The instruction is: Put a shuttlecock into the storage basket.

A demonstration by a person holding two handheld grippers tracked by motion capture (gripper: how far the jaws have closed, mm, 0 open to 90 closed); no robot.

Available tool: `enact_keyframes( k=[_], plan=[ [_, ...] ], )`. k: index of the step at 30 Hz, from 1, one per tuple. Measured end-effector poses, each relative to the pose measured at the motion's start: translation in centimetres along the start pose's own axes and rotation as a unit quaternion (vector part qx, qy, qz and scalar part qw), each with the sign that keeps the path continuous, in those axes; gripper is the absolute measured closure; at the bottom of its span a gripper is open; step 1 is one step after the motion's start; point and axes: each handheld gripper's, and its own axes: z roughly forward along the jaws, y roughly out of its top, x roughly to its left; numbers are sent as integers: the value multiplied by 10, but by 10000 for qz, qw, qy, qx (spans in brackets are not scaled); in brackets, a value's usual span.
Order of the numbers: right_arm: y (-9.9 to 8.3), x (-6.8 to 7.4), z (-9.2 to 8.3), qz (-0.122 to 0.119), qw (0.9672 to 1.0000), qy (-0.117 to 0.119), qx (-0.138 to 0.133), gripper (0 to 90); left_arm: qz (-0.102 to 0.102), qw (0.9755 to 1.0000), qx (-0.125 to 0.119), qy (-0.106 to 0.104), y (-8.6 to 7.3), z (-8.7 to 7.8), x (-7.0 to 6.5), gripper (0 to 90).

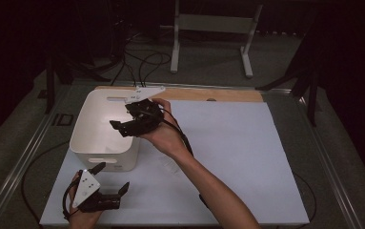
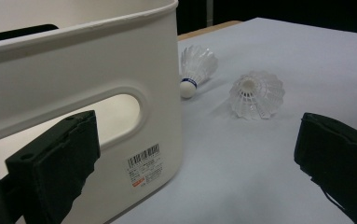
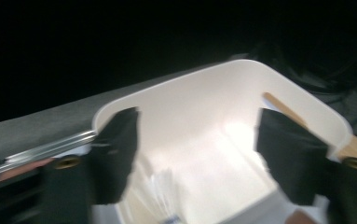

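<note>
Right claw [image 1: 123,129] hangs over the white bin [image 1: 87,143], above its right-hand wall, jaws parted and nothing between them. Down in the right claw view the jaws frame the bin's inside, and a shuttlecock [image 3: 164,196] sits low between them, below the pads and clear of both. It is blurred there, so whether it is lying on the bin floor or in the air is hard to call. That claw is released.

The left claw [image 1: 111,179] rests near the front left corner of the tabletop [image 1: 247,157], just in front of the bin's near wall, jaws spread wide and gripping nothing. In its own view the left jaw sits against the bin's handle cut-out side, the right jaw out over bare tabletop.

Beyond the left claw, two more shuttlecocks lie on the tabletop beside the bin's right wall. One [image 2: 197,67] lies tight by the bin's corner, cork with a blue band pointing toward the claw. The other [image 2: 257,94] lies a little further right and nearer, skirt toward the camera. Both are well ahead of the left claw's jaws, neither touched.

The count: three shuttlecocks, one at the bin and two on the tabletop; one bin; two claws, both open-jawed.
</note>
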Motion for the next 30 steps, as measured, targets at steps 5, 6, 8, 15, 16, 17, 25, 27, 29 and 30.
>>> enact_keyframes(
  k=[5, 6, 8, 15, 16, 17, 25, 27, 29, 30],
  plan=[
    [-2, -3, -2, 53, 9999, -91, 70, 197, 18, 10000, 2, 8, 0, 0, 0, 8],
    [-2, -3, -2, 53, 9999, -91, 70, 197, 18, 10000, 2, 8, 0, 0, 0, 8],
    [-3, -4, -3, 44, 9999, -141, 76, 150, 18, 10000, 4, 10, 0, 0, 0, 8],
    [-4, -5, -5, 131, 9998, -151, 55, 124, 4, 10000, -16, 16, 0, -1, 0, 8],
    [-5, -5, -5, 114, 9998, -167, 65, 111, 7, 10000, -18, 17, 0, -1, 0, 8],
    [-5, -5, -5, 116, 9998, -165, 67, 106, 9, 10000, -17, 17, 0, -1, 0, 8],
    [-6, -8, -8, 172, 9996, -226, 41, 97, -4, 10000, -19, 12, 0, -1, 0, 8],
    [-7, -9, -9, 153, 9996, -248, 45, 97, -12, 10000, -22, 7, 0, 0, 0, 8],
    [-8, -10, -9, 171, 9995, -248, 31, 97, -6, 10000, -11, 8, 0, 0, 0, 8],
    [-8, -11, -9, 161, 9995, -265, 21, 92, 3, 10000, -7, 11, 0, 0, 0, 8]
  ],
)
